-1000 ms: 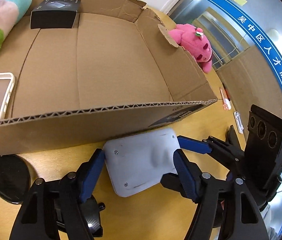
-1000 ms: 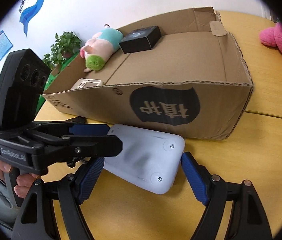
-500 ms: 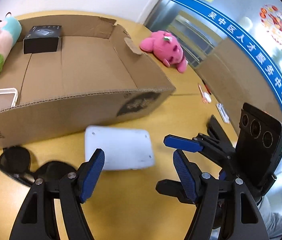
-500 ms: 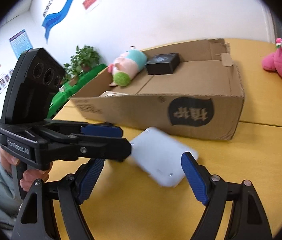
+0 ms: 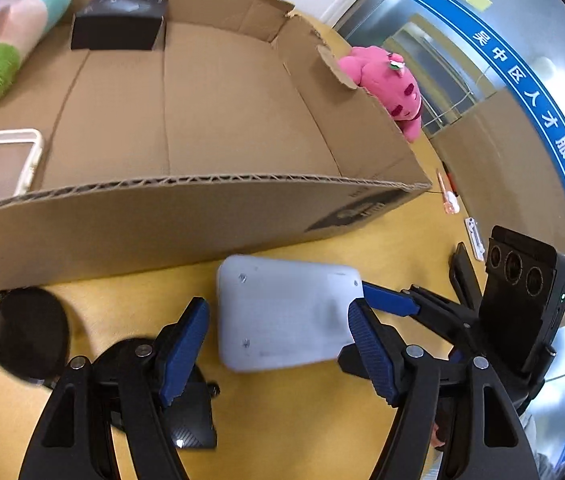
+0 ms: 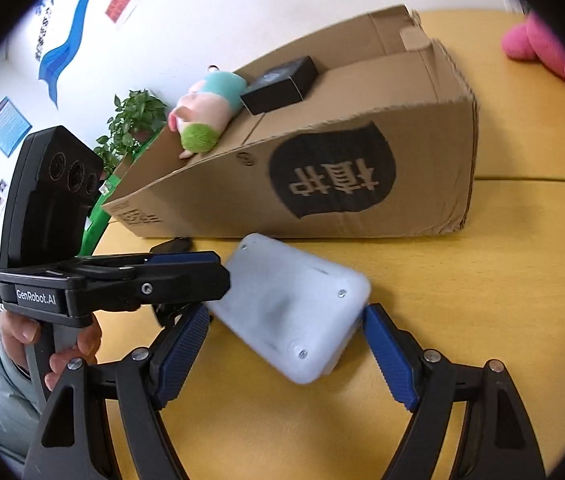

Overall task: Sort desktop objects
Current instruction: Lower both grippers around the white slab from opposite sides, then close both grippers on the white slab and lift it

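White rounded-rectangle device [image 5: 288, 316], underside up with small screws showing, lies on the yellow counter [image 5: 290, 420] at lower centre of both views, just in front of the cardboard box [image 5: 202, 216]. Left gripper [image 5: 278, 332]: blue-padded jaws spread wide, one on each side of the device; the right-hand pad sits at the device's edge, the left-hand pad stands slightly apart from it; whether any pad presses on it cannot be told. Right gripper [image 6: 284, 344]: jaws likewise spread wide, flanking the device's near corner, right pad close against its edge, nothing clamped. In the right wrist view the left gripper enters from the left of the frame, held by a hand [image 6: 62, 344] at lower left, its upper finger reaching the device's left edge. Cardboard box, open-topped, fills the upper half of the left wrist view; a black printed emblem [image 6: 332, 176] marks its outer wall. Contents: black small box [image 5: 120, 20] at upper left, plush toy in pink, teal and green [image 5: 10, 48] at far upper left, white-framed phone case [image 5: 0, 164] at left edge. Pink plush [image 5: 386, 84] lies on the counter beyond the box, upper right. Black sunglasses [image 5: 26, 336] rest on the counter at lower left. Potted green plant [image 6: 134, 120] stands behind the box at left.
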Motion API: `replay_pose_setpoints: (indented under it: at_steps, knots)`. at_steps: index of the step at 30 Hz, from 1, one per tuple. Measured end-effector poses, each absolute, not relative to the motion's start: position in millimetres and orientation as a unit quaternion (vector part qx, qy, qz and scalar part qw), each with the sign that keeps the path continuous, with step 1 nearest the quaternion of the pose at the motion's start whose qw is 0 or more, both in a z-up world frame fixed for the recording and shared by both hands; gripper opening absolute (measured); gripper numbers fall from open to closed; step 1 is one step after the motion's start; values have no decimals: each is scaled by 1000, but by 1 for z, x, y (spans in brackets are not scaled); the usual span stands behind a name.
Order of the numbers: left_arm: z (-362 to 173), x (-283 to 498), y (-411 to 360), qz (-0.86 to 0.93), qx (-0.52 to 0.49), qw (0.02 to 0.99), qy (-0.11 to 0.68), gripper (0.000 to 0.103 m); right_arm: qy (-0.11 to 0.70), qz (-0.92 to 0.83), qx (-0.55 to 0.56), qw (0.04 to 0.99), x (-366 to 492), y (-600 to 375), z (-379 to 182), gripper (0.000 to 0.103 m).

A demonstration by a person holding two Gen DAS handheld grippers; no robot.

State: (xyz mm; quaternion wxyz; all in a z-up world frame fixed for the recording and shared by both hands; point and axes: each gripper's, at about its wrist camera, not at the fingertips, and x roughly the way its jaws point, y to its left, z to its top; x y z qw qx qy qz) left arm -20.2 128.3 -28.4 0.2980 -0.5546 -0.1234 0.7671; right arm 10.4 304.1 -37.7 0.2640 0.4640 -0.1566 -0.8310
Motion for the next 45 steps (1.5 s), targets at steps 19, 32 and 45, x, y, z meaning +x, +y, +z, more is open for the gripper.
replay_pose_setpoints:
  at_steps: [19,32,45]
  knots:
    - [-12,40,118,787,-513,335,-72,32,-36,-904,335,264,80,299,7,61]
    - [-7,76,106,778,-507,360,-92,34,-15,-887,341,312,131,294,4,61]
    - [-28,95,113,746,-567,344,-57,54,-87,-869,427,234,141,293,-17,61]
